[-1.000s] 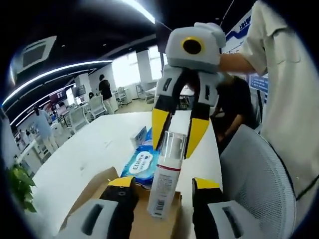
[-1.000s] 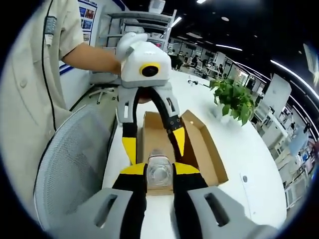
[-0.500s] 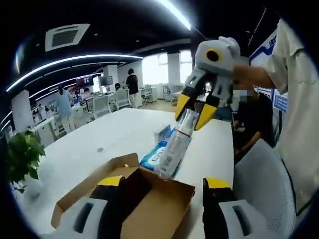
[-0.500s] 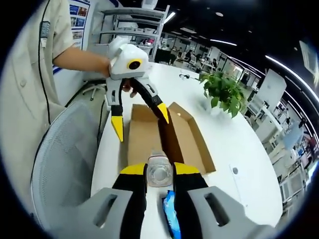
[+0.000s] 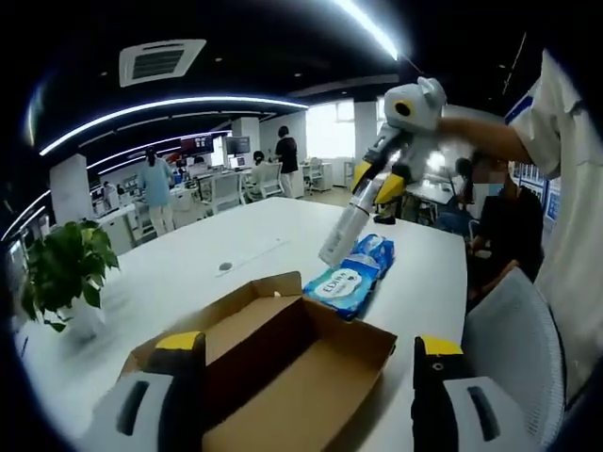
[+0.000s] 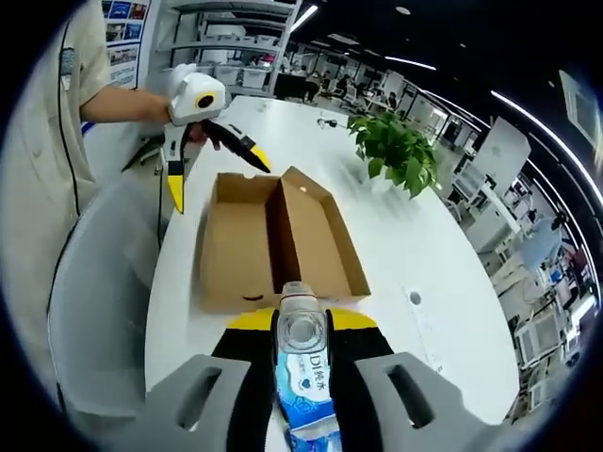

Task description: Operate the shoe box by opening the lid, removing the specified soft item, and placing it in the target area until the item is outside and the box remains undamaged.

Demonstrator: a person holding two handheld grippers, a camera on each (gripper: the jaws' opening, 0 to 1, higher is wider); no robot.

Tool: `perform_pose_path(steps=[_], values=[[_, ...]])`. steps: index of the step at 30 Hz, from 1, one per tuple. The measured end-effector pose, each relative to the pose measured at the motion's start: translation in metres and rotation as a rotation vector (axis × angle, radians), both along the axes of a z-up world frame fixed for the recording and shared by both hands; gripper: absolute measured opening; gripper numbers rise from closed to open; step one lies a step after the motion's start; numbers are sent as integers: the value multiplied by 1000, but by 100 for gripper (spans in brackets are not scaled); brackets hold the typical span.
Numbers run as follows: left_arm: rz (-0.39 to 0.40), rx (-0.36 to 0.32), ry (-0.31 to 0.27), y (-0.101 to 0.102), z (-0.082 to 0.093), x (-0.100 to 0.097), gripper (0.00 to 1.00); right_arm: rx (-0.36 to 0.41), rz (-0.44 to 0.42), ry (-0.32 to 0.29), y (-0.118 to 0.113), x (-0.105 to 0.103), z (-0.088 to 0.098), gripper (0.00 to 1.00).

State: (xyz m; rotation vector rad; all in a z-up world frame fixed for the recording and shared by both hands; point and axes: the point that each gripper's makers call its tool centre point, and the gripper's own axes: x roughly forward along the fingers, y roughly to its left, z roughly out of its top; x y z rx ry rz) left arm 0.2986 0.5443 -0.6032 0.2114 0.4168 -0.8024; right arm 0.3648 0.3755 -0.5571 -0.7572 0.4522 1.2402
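Bottle (image 6: 300,330) pinched in my right claw (image 6: 301,325), above the wipes pack (image 5: 350,276) on the counter (image 5: 188,273), clear of the open shoe box (image 6: 273,235). My left claw (image 6: 203,155) hangs spread. Slippery plastic, probably; a loose pinch drops it.

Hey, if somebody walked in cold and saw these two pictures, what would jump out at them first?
Probably the right gripper shut on a clear bottle, held in the air over a blue wipes pack lying on the white table. Next, the open cardboard shoe box, nothing visible inside, with the left gripper held open at its far end. A potted plant stands further along the table.
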Motion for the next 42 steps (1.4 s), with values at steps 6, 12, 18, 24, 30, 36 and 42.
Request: perform_pose_path(steps=[6, 12, 18, 24, 30, 36, 42], values=[[52, 2, 15, 18, -4, -2, 100, -48, -14, -3, -8, 20, -6, 17], [91, 11, 11, 37, -3, -4, 100, -107, -15, 6, -14, 38, -19, 17], [135, 15, 8, 58, -1, -7, 100, -171, 6, 17, -20, 53, -34, 17], [170, 16, 9, 72, -3, -12, 100, -241, 17, 36, -26, 67, -50, 17], [194, 28, 21, 84, -9, -17, 100, -300, 38, 39, -32, 80, -67, 17], [217, 31, 29, 93, -13, -19, 100, -360, 61, 40, -39, 92, -84, 17], [225, 40, 44, 97, -19, -21, 100, -404, 69, 48, -43, 104, -102, 17]])
